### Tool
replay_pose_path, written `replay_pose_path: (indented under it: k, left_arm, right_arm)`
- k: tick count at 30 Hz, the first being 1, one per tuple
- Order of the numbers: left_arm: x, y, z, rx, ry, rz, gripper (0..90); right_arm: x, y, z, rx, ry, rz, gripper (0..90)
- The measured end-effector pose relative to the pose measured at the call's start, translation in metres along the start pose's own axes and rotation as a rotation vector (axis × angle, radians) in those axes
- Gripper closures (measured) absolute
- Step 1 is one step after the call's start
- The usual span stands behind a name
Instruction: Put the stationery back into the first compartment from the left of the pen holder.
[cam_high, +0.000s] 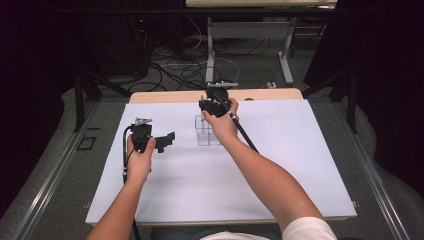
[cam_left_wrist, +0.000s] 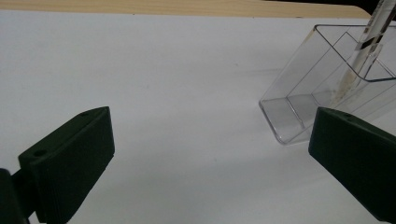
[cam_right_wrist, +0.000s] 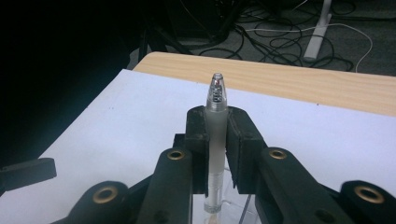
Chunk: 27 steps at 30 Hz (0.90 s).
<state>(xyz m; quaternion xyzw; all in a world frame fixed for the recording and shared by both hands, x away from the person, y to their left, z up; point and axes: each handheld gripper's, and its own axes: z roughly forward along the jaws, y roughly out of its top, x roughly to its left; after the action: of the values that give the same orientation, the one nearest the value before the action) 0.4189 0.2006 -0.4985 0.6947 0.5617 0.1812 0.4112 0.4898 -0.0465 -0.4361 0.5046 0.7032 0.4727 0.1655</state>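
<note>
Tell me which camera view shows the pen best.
The right gripper view: the pen stands upright, clamped between the right gripper's jaws, tip clear. The left gripper view catches its lower part inside the clear box. The high view hides it behind the hand.

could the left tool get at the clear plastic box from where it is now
Probably yes: the left tool is open and faces the clear plastic box across bare white table. But the right tool holds a translucent pen upright in that box, crowding its top.

Pen lower end hidden behind the jaws.
</note>
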Motion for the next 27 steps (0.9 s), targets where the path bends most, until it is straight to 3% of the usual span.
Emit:
replay_pose_path:
  k: [9, 20, 27]
  left_arm:
    - [-0.002, -0.001, 0.003, 0.017, -0.009, 0.013, 0.3]
    - [0.001, -0.001, 0.005, 0.015, -0.001, 0.012, 0.3]
    - [0.003, -0.002, 0.003, 0.028, 0.005, 0.008, 0.3]
  right_arm:
    - [-0.006, -0.009, 0.005, 0.023, 0.007, 0.015, 78.3]
    - [-0.009, -0.002, -0.006, -0.005, 0.042, 0.066, 57.1]
    - [-0.015, -0.001, -0.018, 0.022, 0.033, 0.004, 50.3]
